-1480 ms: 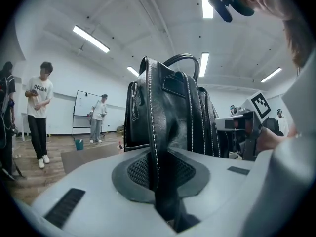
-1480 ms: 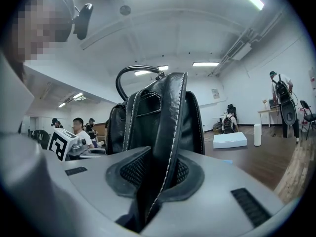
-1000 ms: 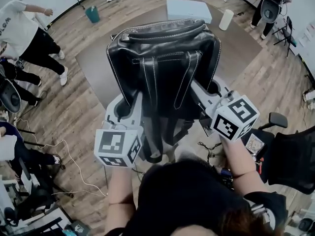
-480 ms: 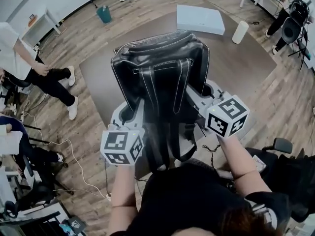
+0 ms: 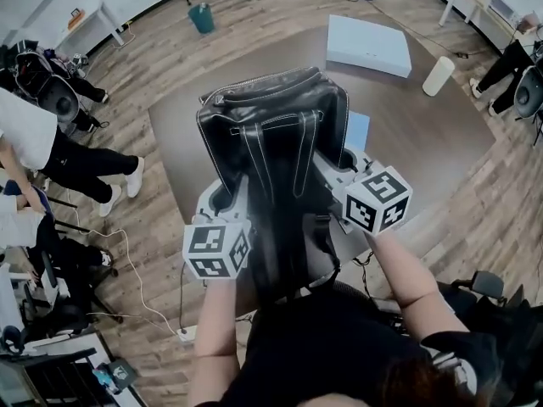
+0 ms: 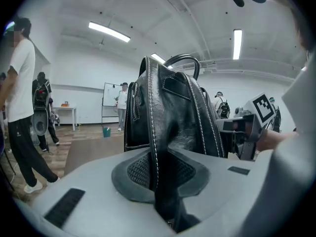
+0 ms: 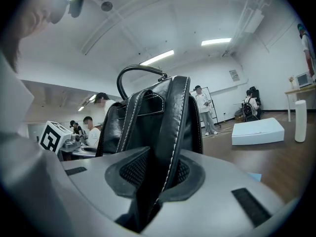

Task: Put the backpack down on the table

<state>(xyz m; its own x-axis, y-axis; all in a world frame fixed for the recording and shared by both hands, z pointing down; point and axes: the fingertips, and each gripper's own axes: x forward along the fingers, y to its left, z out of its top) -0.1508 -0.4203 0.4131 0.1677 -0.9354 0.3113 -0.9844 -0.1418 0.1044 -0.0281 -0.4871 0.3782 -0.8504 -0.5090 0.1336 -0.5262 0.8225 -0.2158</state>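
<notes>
left gripper, right gripper, clamping backpack straps

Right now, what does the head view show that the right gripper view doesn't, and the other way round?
Only the head view: the person's bare forearms and a teal bucket on the floor. Only the right gripper view: a close look at the right gripper, jaws pinching a black stitched shoulder strap, plus ceiling strip lights. Both: the black leather backpack, the flat white box and white cylinder on the brown table.

Backpack upright over table, left gripper and right gripper at straps
</notes>
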